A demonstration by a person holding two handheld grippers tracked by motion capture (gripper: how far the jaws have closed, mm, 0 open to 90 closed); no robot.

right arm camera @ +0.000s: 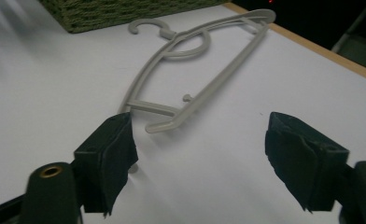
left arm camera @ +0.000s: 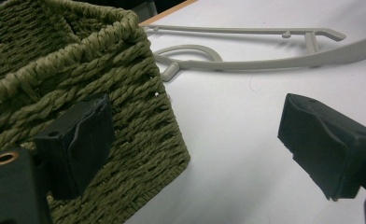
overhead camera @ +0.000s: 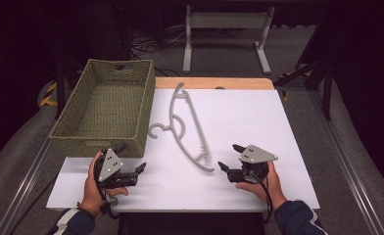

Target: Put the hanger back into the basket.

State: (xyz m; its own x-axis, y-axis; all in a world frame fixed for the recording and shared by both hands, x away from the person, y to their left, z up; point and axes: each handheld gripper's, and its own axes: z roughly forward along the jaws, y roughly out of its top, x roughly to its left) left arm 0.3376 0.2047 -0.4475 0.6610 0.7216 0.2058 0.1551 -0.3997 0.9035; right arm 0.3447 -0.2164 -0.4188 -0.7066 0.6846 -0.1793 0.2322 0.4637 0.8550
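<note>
With both the left gripper (overhead camera: 140, 169) and the right gripper (overhead camera: 228, 157) spread wide and empty, the grey hanger (overhead camera: 187, 127) lies flat beside the woven basket (overhead camera: 102, 142), so the right one should probably close squarely on its thin near arm.

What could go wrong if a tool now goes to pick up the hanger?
1. The hanger lies flat on the table, so the jaws of the right tool may slide over its thin bars.
2. Its hook points toward the basket and might catch on the weave.
3. The left tool is close to the basket and could bump it.
</note>
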